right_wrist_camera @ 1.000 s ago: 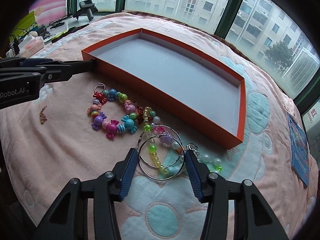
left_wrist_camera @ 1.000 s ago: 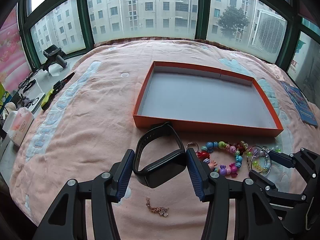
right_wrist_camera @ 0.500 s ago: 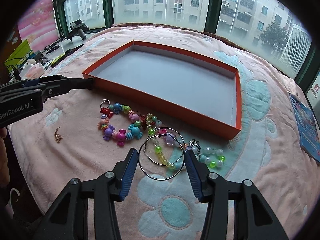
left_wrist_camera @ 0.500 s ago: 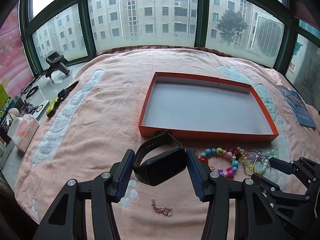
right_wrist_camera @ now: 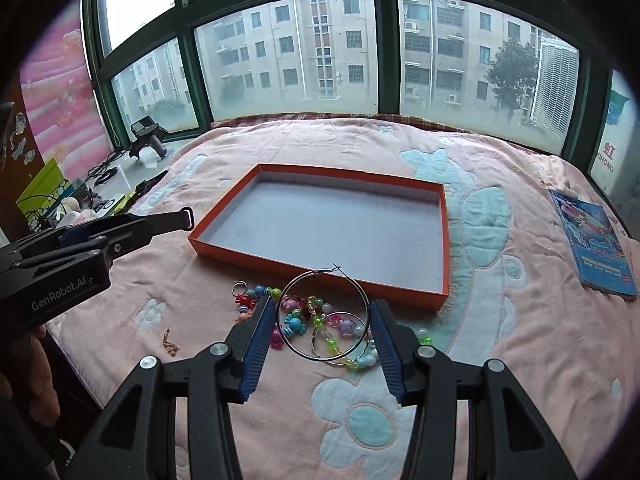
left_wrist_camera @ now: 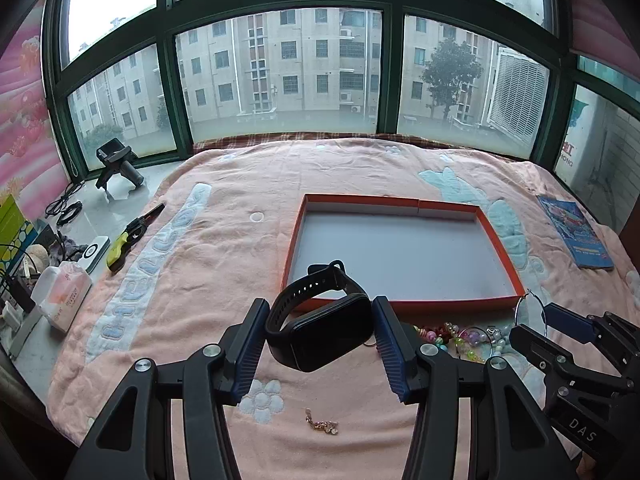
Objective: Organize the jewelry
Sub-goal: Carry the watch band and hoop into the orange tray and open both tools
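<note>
My left gripper is shut on a black smartwatch and holds it above the pink blanket, in front of the orange tray. My right gripper is shut on a large silver hoop earring, lifted above the blanket near the tray's front wall. A colourful bead bracelet, a second hoop and clear green beads lie on the blanket under it. A small gold chain lies below the left gripper; it also shows in the right wrist view.
A blue booklet lies on the blanket at the right. On the left sill are a tissue pack, yellow-handled pliers, cables and a black device. Windows close the far side.
Both grippers have risen from the blanket, the left lifting the watch, the right lifting one hoop earring. The second hoop and the beads stayed on the blanket.
</note>
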The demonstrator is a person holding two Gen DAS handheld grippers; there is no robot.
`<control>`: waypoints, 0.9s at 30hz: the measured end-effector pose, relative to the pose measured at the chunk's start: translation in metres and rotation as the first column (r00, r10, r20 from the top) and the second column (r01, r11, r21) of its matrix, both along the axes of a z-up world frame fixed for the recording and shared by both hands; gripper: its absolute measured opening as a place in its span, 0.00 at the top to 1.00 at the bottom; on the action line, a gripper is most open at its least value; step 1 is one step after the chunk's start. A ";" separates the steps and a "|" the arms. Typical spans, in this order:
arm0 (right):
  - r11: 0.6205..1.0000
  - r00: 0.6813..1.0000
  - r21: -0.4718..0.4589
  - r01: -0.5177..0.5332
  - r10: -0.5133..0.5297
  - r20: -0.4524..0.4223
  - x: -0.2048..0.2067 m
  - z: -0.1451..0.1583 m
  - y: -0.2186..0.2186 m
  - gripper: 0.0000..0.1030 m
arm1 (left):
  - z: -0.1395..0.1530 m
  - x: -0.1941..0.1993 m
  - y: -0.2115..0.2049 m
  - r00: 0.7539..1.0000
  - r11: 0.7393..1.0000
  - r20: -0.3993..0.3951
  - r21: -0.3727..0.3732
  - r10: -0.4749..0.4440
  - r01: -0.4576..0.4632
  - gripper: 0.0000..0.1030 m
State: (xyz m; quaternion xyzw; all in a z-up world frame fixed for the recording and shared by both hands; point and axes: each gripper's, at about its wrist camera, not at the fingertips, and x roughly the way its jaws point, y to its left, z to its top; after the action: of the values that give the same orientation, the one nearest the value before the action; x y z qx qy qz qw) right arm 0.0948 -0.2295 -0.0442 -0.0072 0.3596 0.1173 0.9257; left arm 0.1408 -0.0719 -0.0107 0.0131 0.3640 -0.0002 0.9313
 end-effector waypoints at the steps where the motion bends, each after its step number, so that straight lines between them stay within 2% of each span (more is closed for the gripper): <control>1: 1.000 1.000 0.008 0.007 -0.007 0.011 0.000 0.003 -0.001 0.47 | 0.004 0.000 -0.001 1.000 1.000 0.007 0.003 -0.003 0.003 0.46; 9: 0.998 0.995 0.037 0.055 -0.058 0.086 0.010 0.028 -0.007 0.47 | 0.032 0.022 -0.006 0.998 1.000 0.059 0.001 -0.027 0.027 0.46; 14: 0.995 0.990 0.052 0.081 -0.086 0.111 0.027 0.035 -0.011 0.47 | 0.037 0.053 -0.005 0.996 0.999 0.074 -0.003 -0.040 0.040 0.45; 20: 0.993 0.990 0.054 0.105 -0.110 0.088 0.059 0.023 -0.011 0.47 | 0.023 0.099 -0.002 0.998 0.999 0.051 -0.006 -0.037 0.037 0.45; 27: 0.990 0.990 0.035 0.136 -0.137 0.023 0.098 0.000 -0.012 0.47 | -0.016 0.157 -0.007 0.997 0.997 -0.018 0.009 -0.070 0.070 0.45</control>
State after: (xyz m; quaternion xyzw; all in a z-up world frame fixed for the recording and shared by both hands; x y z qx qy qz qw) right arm 0.1928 -0.2416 -0.0440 0.0315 0.3454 0.0596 0.9360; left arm 0.2983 -0.0791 -0.0272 0.0301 0.3717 -0.0313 0.9273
